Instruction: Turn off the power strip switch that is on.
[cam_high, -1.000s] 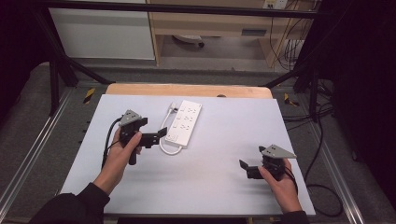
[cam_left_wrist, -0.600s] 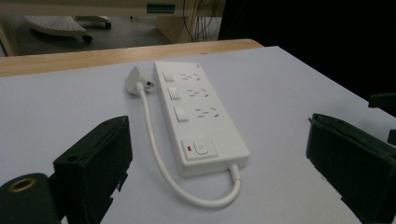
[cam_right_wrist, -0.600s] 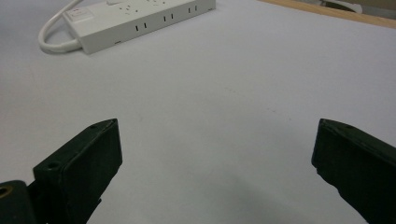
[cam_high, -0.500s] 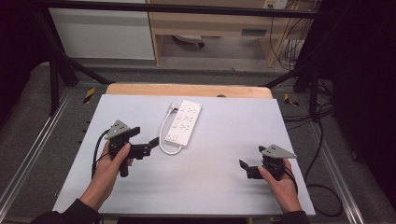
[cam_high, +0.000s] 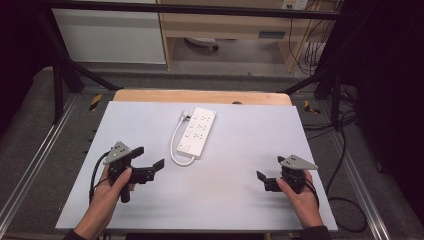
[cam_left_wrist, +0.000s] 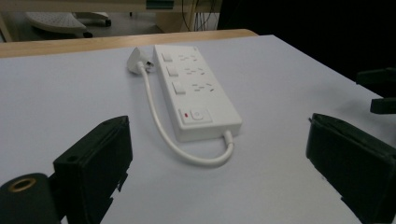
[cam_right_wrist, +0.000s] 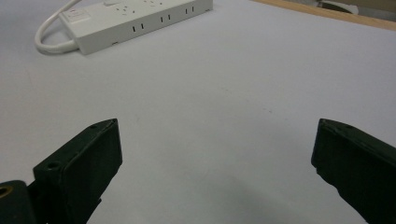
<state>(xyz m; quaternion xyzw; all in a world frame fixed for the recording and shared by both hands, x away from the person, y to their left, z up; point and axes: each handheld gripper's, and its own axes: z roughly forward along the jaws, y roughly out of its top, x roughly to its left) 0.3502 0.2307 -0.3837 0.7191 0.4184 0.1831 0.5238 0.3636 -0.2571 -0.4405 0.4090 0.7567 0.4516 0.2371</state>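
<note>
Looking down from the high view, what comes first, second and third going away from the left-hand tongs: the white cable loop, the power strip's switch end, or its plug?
1. white cable loop, just right of the left tongs.
2. switch end, slightly beyond.
3. plug, at the far end.

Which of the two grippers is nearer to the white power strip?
The left gripper: its open jaws sit just beside the cable loop of the power strip, while the right gripper rests farther off near the table's edge.

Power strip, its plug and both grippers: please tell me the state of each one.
Power strip: lying flat on the table, sockets up, nothing plugged in.
Plug: lying on the table beside the strip, cable looped.
Left gripper: open, holding nothing.
Right gripper: open, holding nothing.
</note>
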